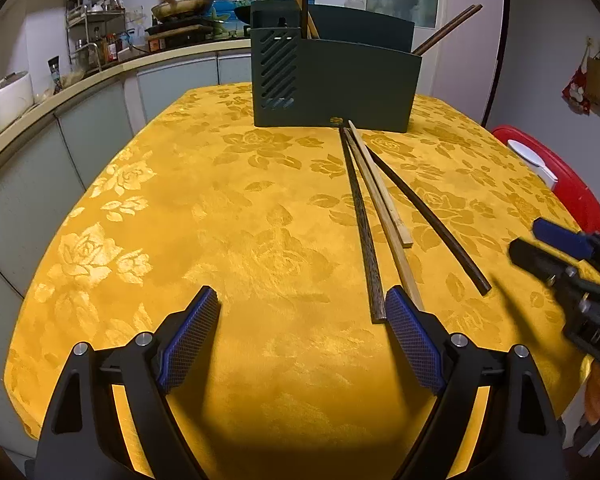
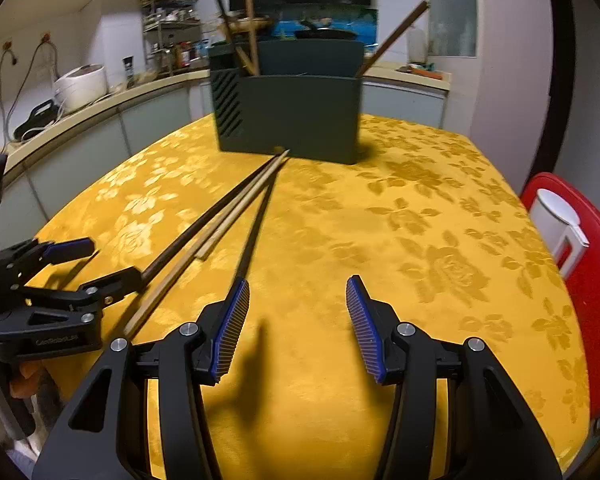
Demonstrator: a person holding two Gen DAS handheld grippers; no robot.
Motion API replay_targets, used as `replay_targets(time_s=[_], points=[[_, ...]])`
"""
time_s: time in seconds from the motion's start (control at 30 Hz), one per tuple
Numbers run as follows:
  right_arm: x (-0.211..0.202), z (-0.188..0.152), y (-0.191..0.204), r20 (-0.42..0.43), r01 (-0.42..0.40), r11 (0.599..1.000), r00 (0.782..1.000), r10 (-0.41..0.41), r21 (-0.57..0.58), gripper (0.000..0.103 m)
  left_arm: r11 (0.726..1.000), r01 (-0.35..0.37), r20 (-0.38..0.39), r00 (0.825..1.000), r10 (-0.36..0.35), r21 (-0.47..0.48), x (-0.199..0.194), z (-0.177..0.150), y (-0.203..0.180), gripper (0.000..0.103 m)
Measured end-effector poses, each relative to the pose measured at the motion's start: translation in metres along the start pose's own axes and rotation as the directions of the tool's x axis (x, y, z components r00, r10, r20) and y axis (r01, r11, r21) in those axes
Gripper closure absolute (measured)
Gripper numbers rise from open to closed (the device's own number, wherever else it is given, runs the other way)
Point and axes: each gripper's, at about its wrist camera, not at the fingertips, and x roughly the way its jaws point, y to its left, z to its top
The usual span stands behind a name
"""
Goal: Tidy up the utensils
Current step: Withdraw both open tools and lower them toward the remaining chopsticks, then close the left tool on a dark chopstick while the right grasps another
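Here both claws hover empty above the bench (image 1: 260,208), the left claw (image 1: 302,312) spread wide, the right claw (image 2: 298,300) half open. Four loose chopsticks (image 1: 374,200) lie fanned near the dark holder (image 1: 336,84) at the far side. Picking one up looks like the step in hand: a claw must straddle a near end and close.

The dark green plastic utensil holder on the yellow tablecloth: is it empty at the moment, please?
No, the dark green plastic utensil holder already has several wooden chopsticks sticking up out of its top in the left wrist view.
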Motion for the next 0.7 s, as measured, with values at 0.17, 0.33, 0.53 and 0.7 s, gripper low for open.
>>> replay_targets(time_s=[0.17, 0.33, 0.53, 0.7], points=[[0.007, -0.004, 0.013, -0.023, -0.037, 0.999, 0.999, 0.036, -0.016, 0.054, 1.000, 0.003, 0.004, 1.000, -0.003, 0.023, 0.000, -0.002, -0.008, 0.020], [0.011, -0.006, 0.021, -0.030, -0.037, 0.999, 0.999, 0.036, -0.033, 0.054, 0.999, 0.014, 0.009, 1.000, -0.014, 0.029, 0.000, -0.003, -0.011, 0.022], [0.018, -0.009, 0.023, -0.032, -0.026, 0.999, 0.999, 0.025, -0.043, 0.055, 0.999, -0.001, 0.023, 1.000, 0.000, 0.038, 0.000, -0.002, -0.010, 0.037], [0.019, -0.008, 0.018, -0.027, 0.001, 0.999, 1.000, -0.002, -0.039, 0.061, 0.999, 0.005, 0.026, 1.000, -0.006, 0.032, 0.000, -0.001, -0.006, 0.041]])
